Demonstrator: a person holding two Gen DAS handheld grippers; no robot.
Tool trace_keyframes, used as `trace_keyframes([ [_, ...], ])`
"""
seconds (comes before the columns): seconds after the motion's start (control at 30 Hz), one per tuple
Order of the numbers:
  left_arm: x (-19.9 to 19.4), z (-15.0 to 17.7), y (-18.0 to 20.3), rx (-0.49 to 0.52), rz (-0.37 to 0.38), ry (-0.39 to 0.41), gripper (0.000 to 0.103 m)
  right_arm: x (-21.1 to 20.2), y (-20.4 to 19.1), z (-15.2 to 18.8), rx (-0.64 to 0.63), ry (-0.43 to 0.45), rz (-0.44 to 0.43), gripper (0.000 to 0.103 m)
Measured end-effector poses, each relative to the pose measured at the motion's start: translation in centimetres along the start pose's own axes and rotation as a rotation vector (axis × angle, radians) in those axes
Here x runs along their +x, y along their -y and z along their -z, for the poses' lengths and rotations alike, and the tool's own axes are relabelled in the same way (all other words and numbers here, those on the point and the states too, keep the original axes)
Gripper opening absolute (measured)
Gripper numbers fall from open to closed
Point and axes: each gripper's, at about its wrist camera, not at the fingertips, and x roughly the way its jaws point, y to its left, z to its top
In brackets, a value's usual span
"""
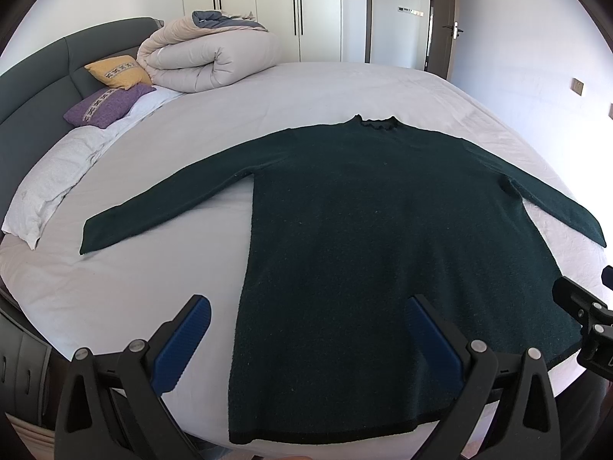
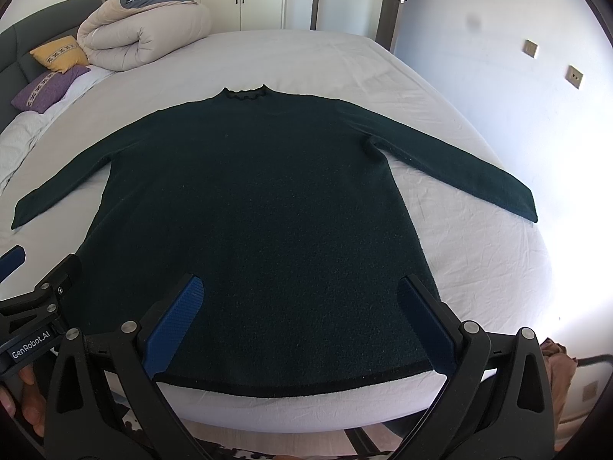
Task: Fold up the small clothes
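Left wrist view: dark green sweater (image 1: 364, 230) spread flat, front down or up unclear, on white bed sheet (image 1: 325, 92), collar (image 1: 377, 122) far, hem (image 1: 329, 435) at near bed edge, both sleeves out sideways. Left gripper (image 1: 306, 341) spread wide, empty, hovering over hem's left corner; right gripper (image 2: 302, 322) likewise wide apart, empty, over hem's right half. Nothing folded yet.

Likely first step: sleeve fold. For clean result: go for left cuff (image 1: 90, 237) and right cuff (image 2: 526, 207), pinch only the cuff layers, not sheet, lift low, lay each sleeve straight across body. Knit looks thick, limp; drag slowly to avoid bunching at shoulder. Rolled duvet (image 1: 207, 59) and pillows (image 1: 111, 92) well apart, no obstruction.
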Motion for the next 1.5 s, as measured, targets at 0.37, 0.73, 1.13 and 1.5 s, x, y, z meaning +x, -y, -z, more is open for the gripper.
trace_keyframes([
  [0.37, 0.0, 0.0, 0.1, -0.003, 0.004, -0.002, 0.103, 0.0, -0.2, 0.0, -0.005, -0.003, 0.002, 0.103],
  [0.73, -0.1, 0.2, 0.1, -0.005, 0.005, -0.003, 0.103, 0.2, -0.6, 0.0, -0.015, -0.006, 0.003, 0.103],
  [1.13, -0.1, 0.5, 0.1, -0.008, 0.011, -0.006, 0.103, 0.4, -0.8, 0.1, -0.019, -0.009, 0.004, 0.103],
  [1.5, 1.2, 1.0, 0.7, 0.029, 0.023, 0.002, 0.103, 2.2, 1.6, 0.3, 0.046, -0.048, -0.084, 0.103],
])
